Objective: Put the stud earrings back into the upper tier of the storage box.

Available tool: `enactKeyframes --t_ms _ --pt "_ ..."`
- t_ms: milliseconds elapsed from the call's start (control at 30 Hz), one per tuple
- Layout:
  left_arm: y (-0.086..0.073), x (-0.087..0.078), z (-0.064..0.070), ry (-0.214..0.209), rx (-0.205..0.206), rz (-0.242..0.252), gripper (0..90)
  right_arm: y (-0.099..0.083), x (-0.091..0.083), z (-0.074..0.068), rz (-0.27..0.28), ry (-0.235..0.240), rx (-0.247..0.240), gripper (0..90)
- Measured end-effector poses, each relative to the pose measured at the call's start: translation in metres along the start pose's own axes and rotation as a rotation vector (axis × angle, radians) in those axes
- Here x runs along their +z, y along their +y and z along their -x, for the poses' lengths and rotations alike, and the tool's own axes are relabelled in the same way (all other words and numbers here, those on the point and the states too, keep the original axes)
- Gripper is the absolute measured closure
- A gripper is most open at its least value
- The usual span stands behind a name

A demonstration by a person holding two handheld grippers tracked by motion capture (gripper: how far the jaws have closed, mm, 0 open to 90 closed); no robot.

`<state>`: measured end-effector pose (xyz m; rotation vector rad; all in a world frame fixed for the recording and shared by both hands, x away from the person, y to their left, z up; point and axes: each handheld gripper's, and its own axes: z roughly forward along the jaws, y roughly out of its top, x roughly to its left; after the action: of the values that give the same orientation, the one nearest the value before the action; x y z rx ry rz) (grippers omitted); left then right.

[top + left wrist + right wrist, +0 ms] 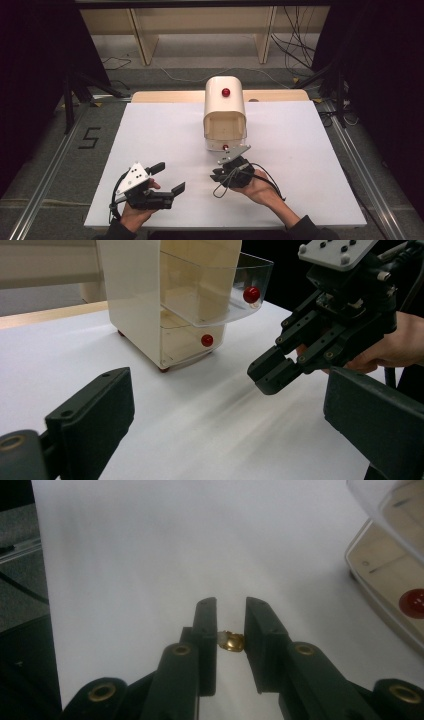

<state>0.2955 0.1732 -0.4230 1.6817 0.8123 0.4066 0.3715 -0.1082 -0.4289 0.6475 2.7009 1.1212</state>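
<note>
A cream drawer cabinet (225, 107) with red knobs stands at the middle back of the white table (150, 135). Its clear upper drawer (215, 290) is pulled out, with a red knob (251, 294) on the front; the lower drawer's knob (207, 340) sits below. My right gripper (216, 175) is just in front of the cabinet, pointing left. Its jaws are shut on a small gold object (232, 641) with a white bit on it, held deep between them. My left gripper (169, 177) rests at the front left, open with nothing between its jaws.
The white board covers a wooden tabletop (150, 96). Beyond it are a wooden shelf unit (200, 30) and cables (295, 45) on the floor. Bare board lies to the left and right of the cabinet. Black cable (267, 175) trails from the right gripper.
</note>
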Motion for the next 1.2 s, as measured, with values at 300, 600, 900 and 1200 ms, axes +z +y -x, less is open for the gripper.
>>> enactKeyframes --t_ms 300,600,900,1200 --pt "0.0 0.0 0.0 0.0 -0.001 0.0 5.5 0.01 -0.013 0.0 0.007 0.008 0.004 75.9" --pt "0.0 0.001 0.0 0.0 -0.002 0.0 5.5 0.021 -0.029 0.002 0.034 0.01 -0.001 75.9" --pt "0.0 0.001 0.0 0.0 0.0 -0.003 5.5 0.03 -0.044 0.005 0.061 0.003 -0.006 75.9" --pt "0.0 0.001 0.0 -0.001 -0.001 -0.002 5.6 0.037 -0.056 0.009 0.091 -0.004 -0.003 75.9"
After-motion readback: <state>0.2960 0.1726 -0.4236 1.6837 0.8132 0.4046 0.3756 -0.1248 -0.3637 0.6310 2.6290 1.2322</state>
